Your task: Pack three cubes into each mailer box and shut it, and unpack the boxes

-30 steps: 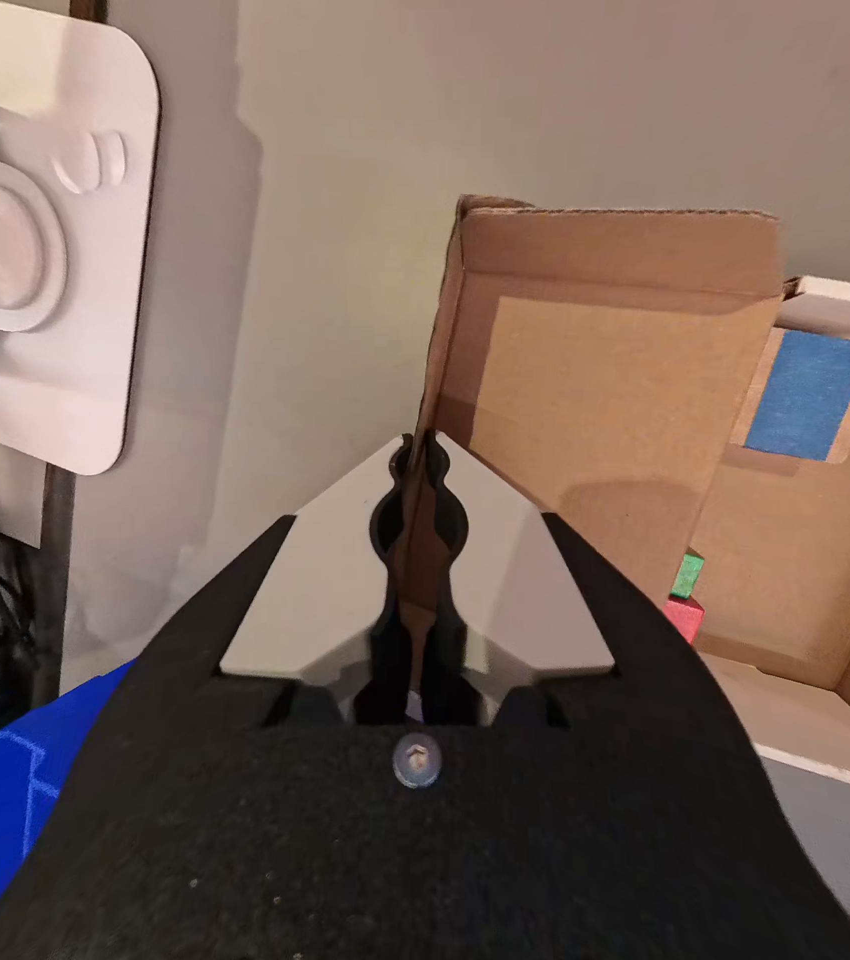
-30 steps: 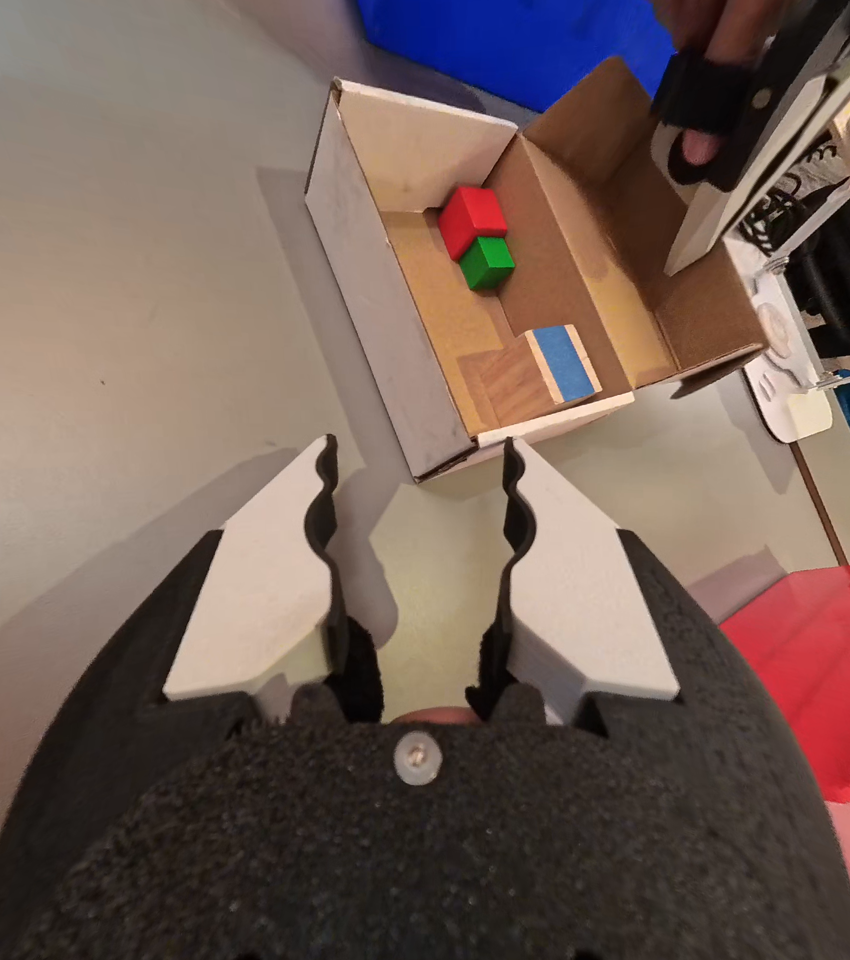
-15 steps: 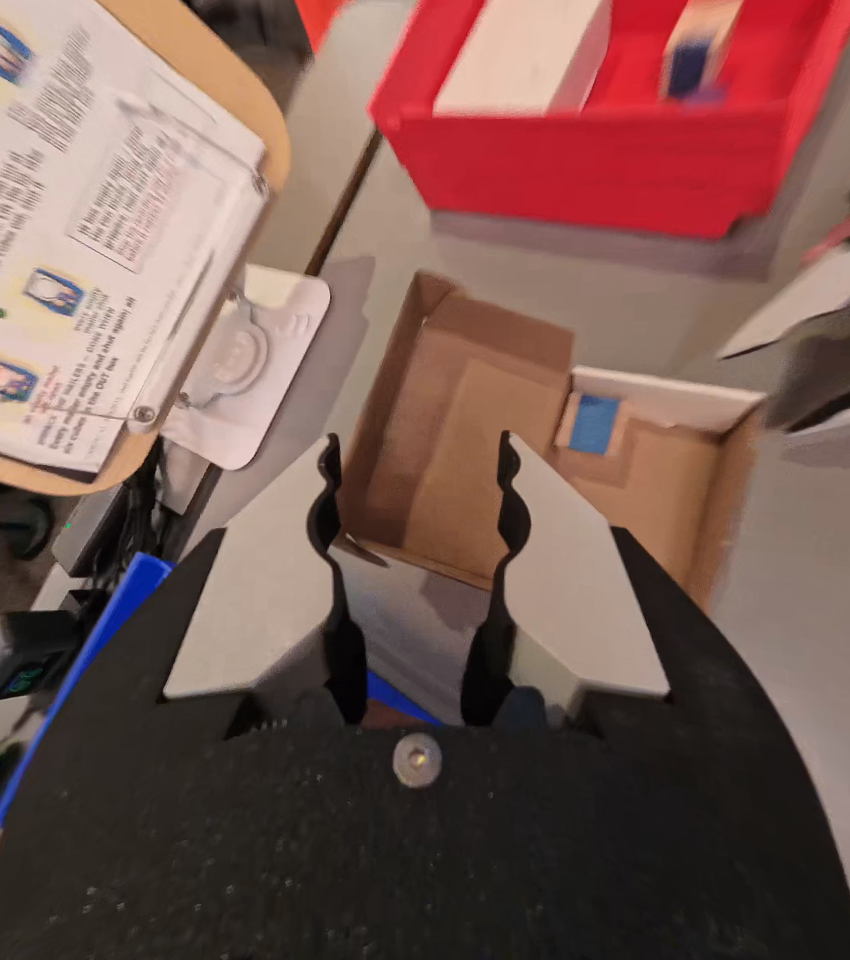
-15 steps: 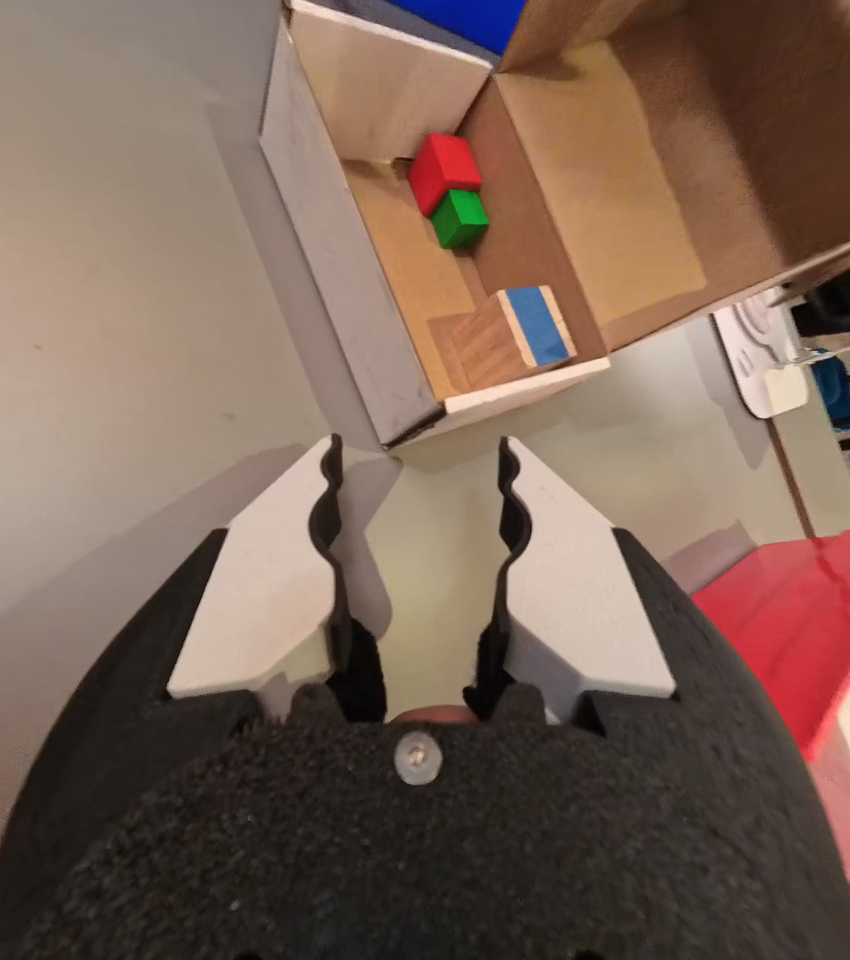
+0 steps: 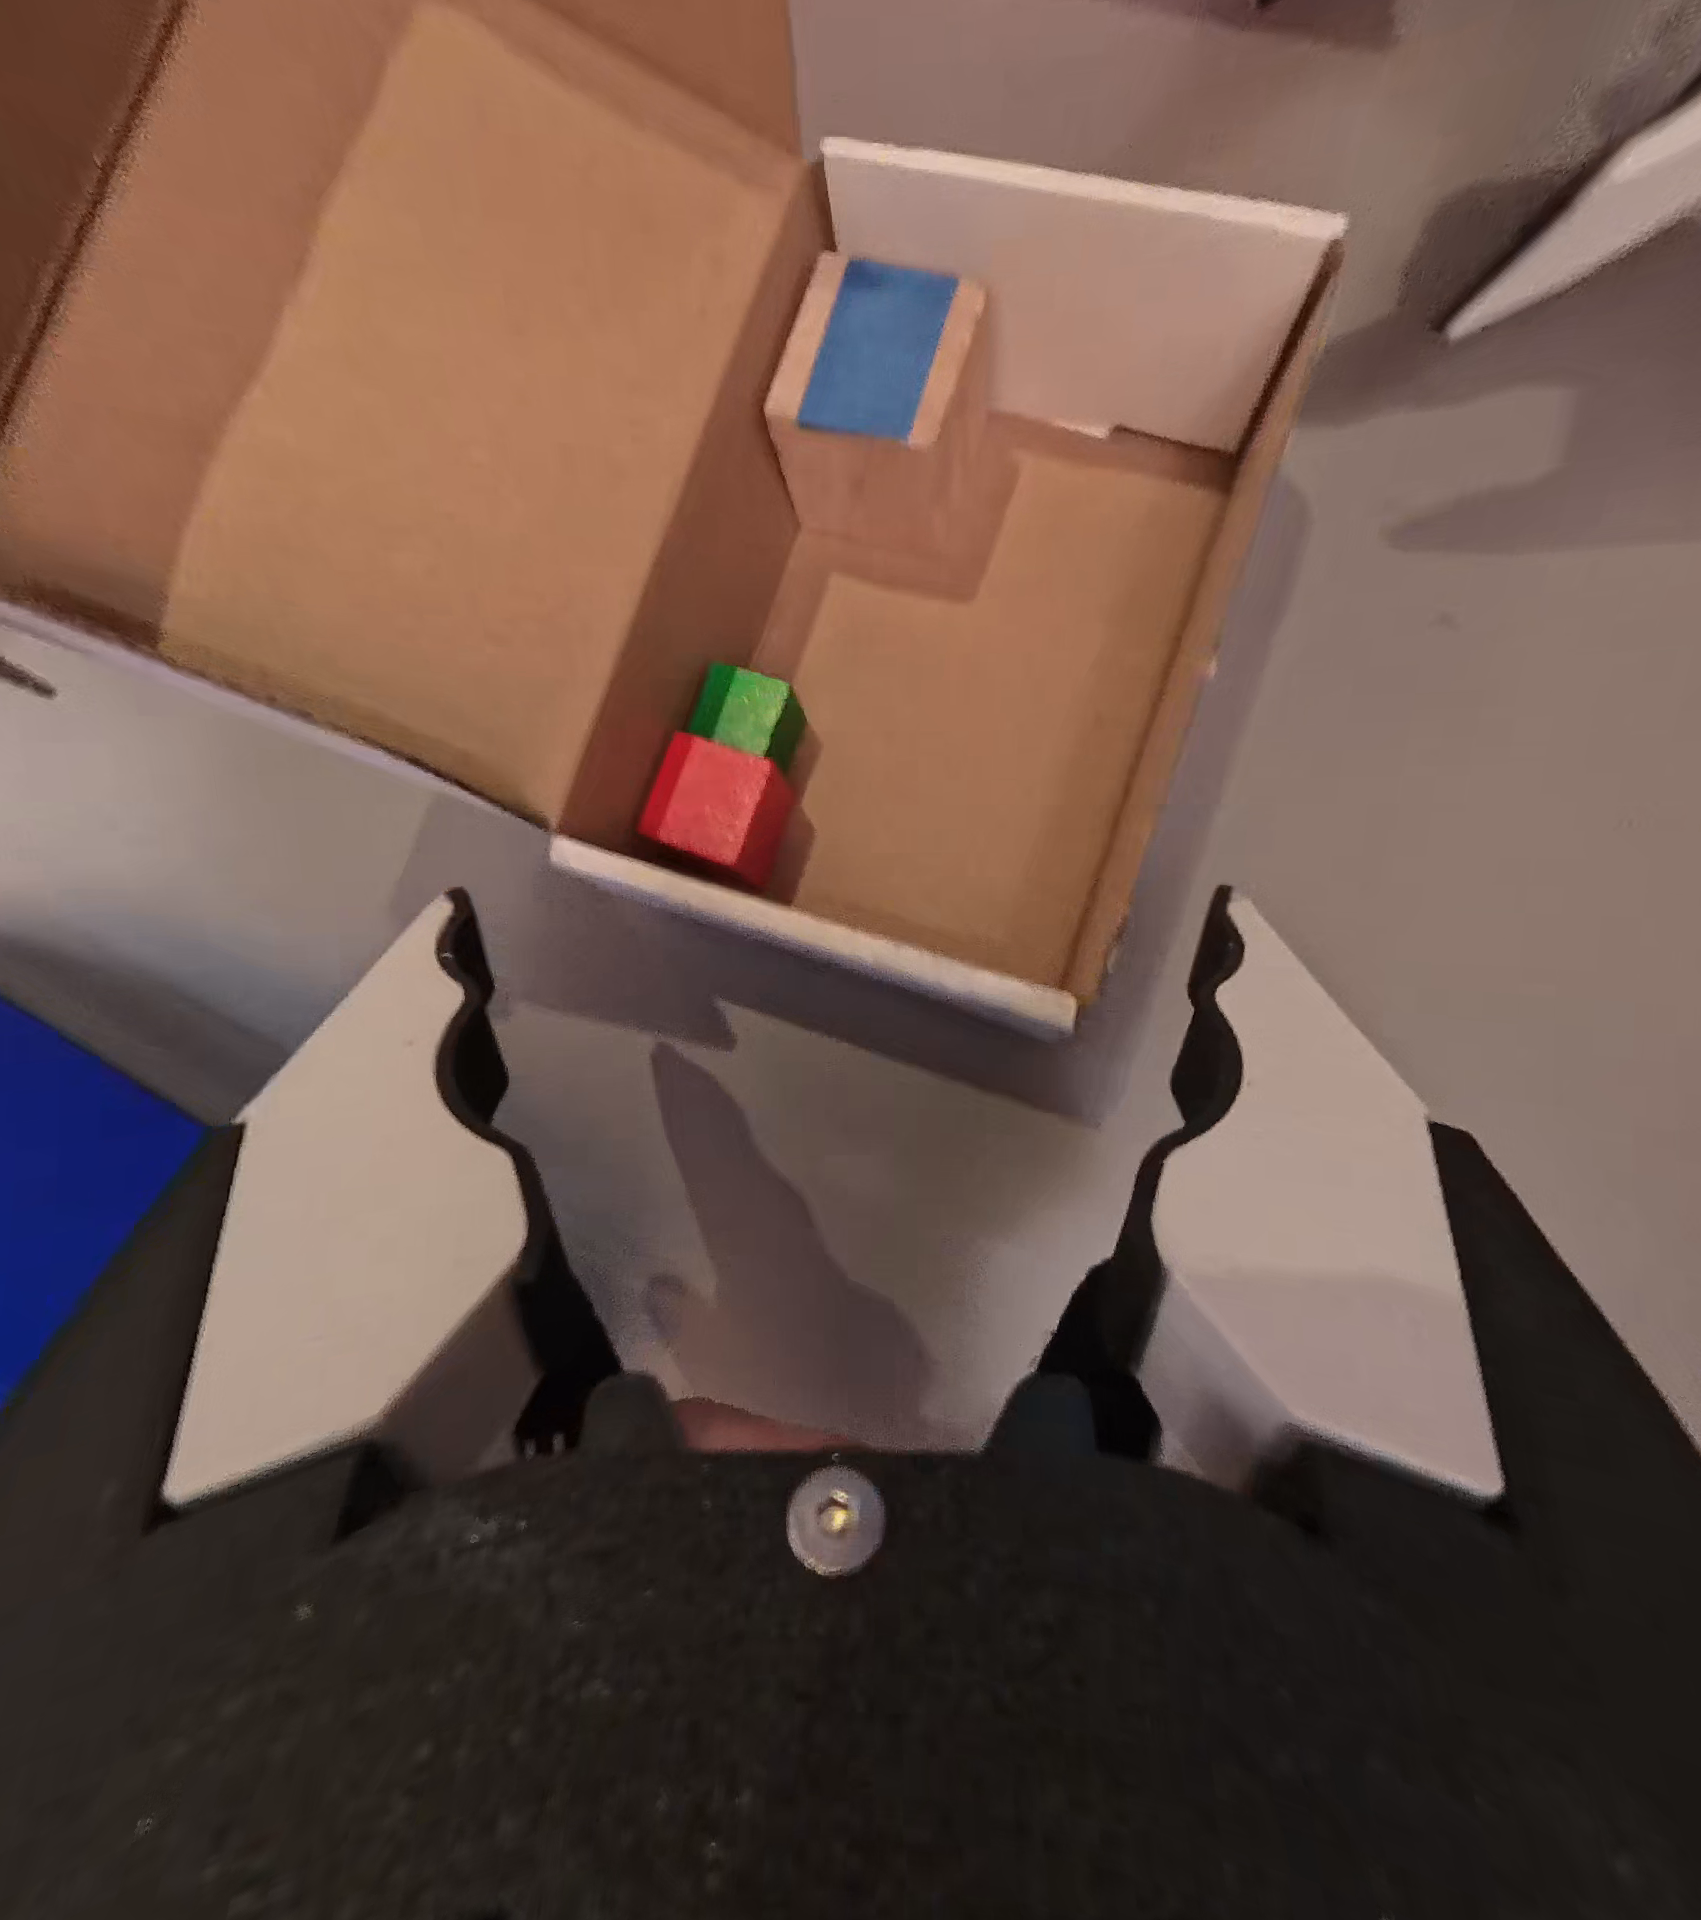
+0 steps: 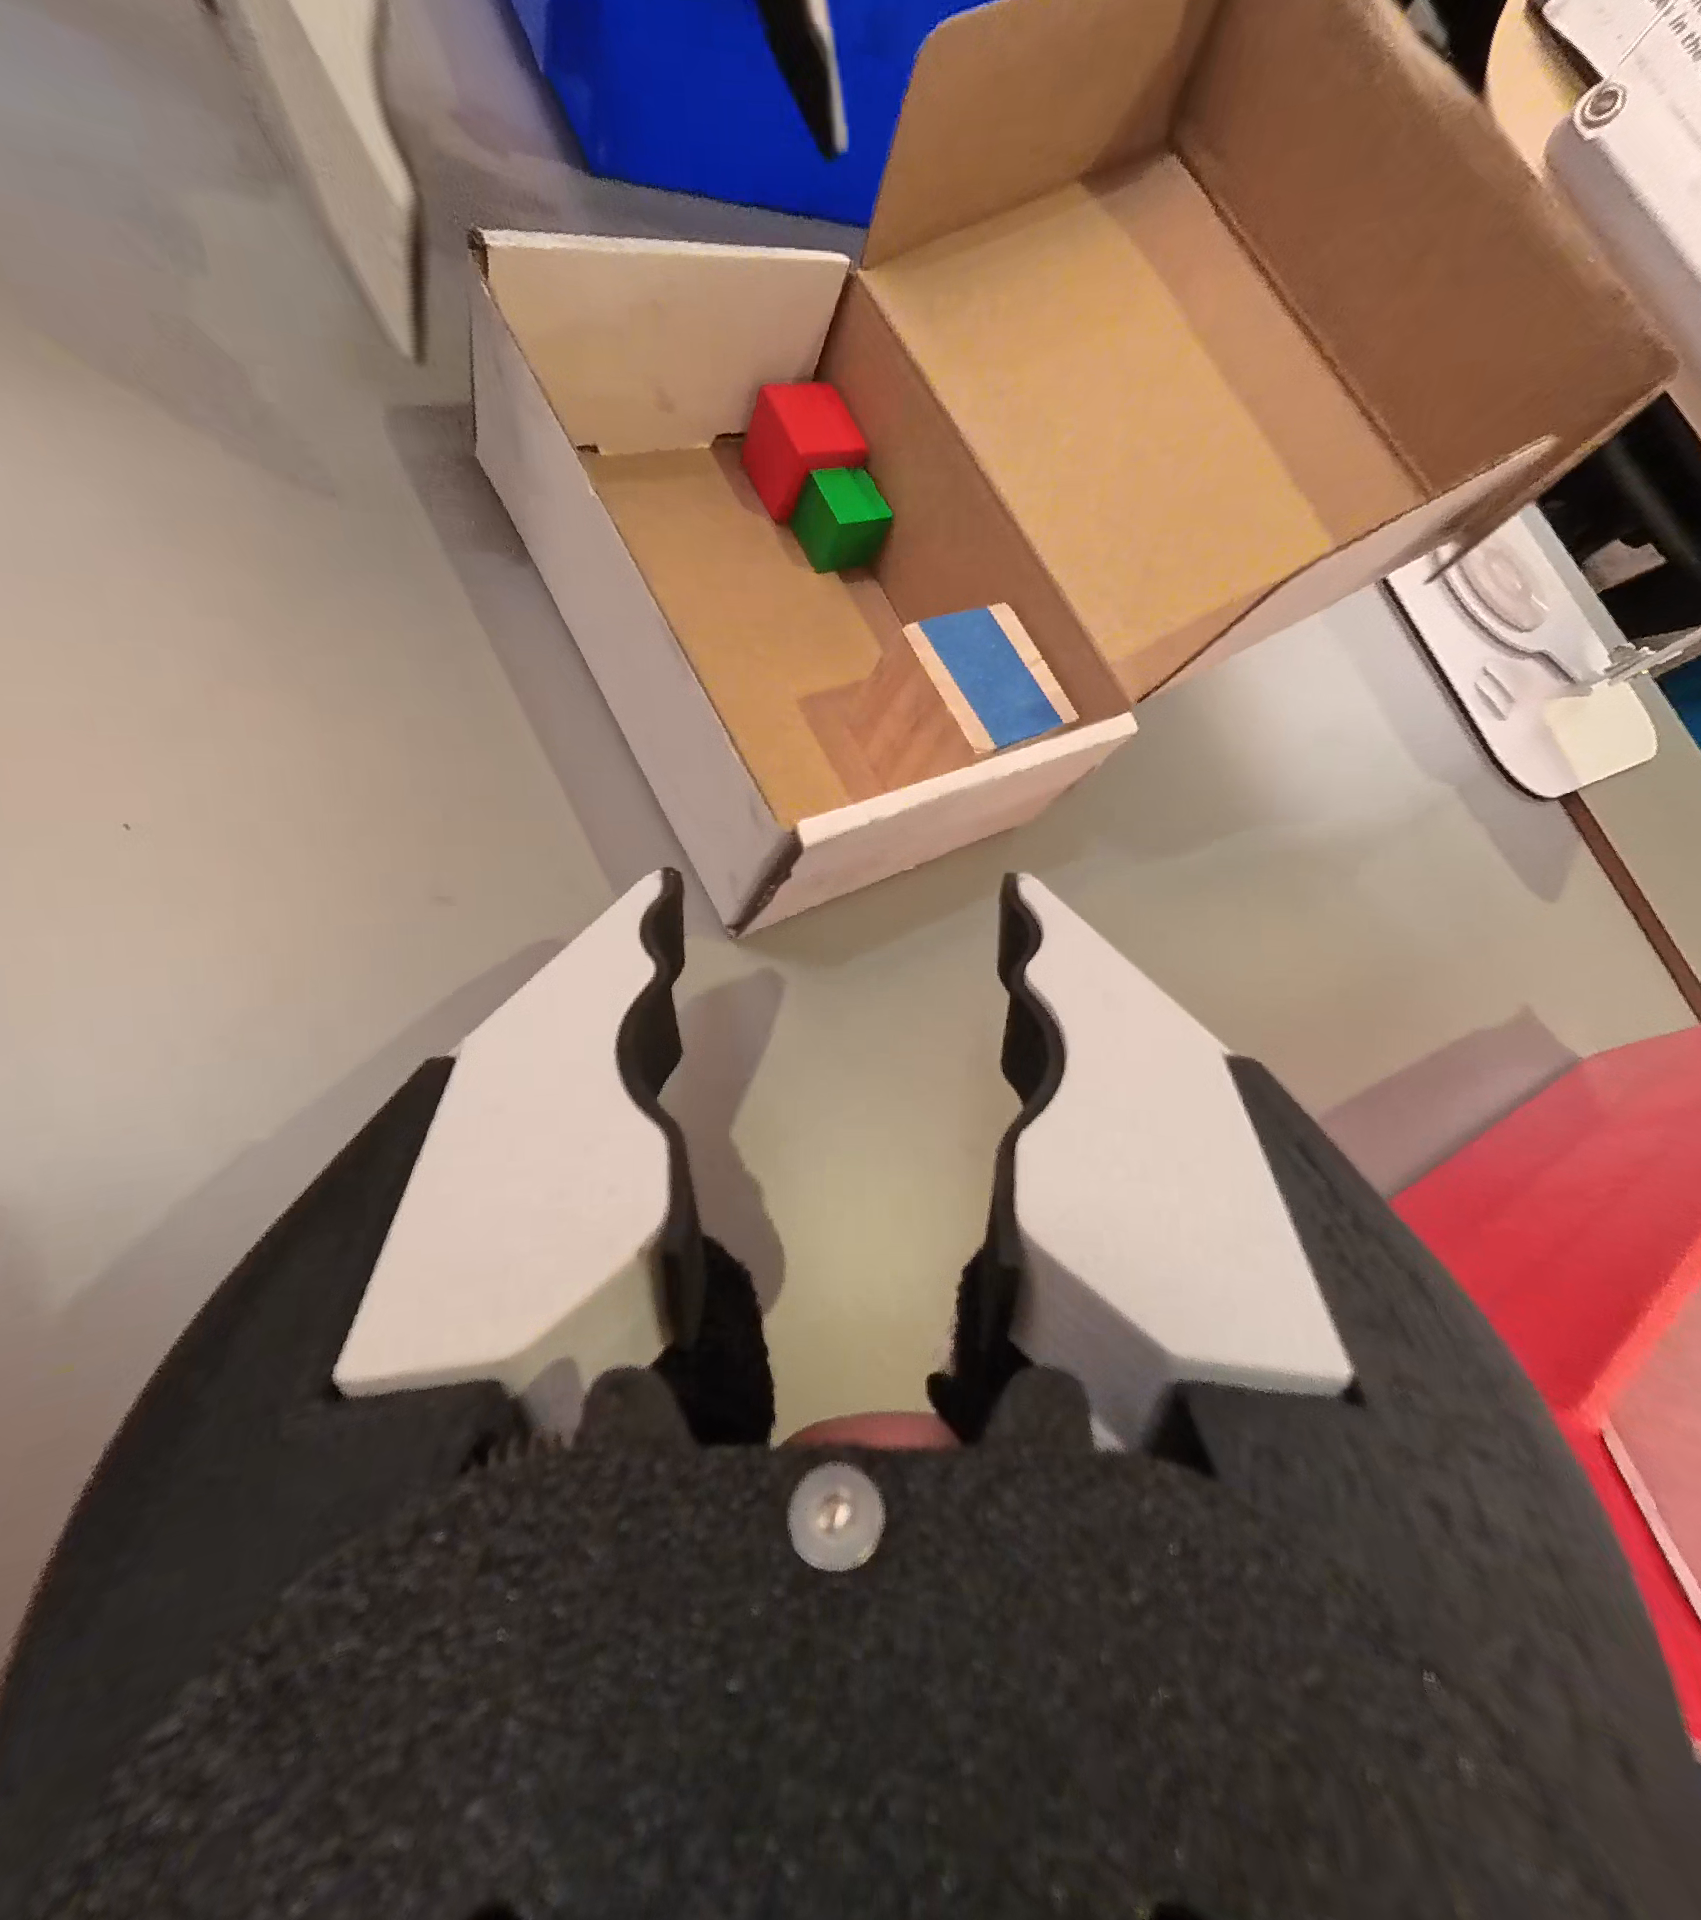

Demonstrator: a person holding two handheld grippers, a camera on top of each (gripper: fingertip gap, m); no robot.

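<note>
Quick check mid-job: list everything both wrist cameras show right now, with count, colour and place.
mailer box: one, white outside, brown inside, open on the table
red cube: one, inside the box, at an end wall
green cube: one, touching the red cube
wooden block: one, blue-faced, at the opposite end
blue bin: one, beyond the box
red bin: one, right edge
printed sheet: one, white, top right
table: one, grey
left gripper: open, empty
right gripper: open, empty
</note>
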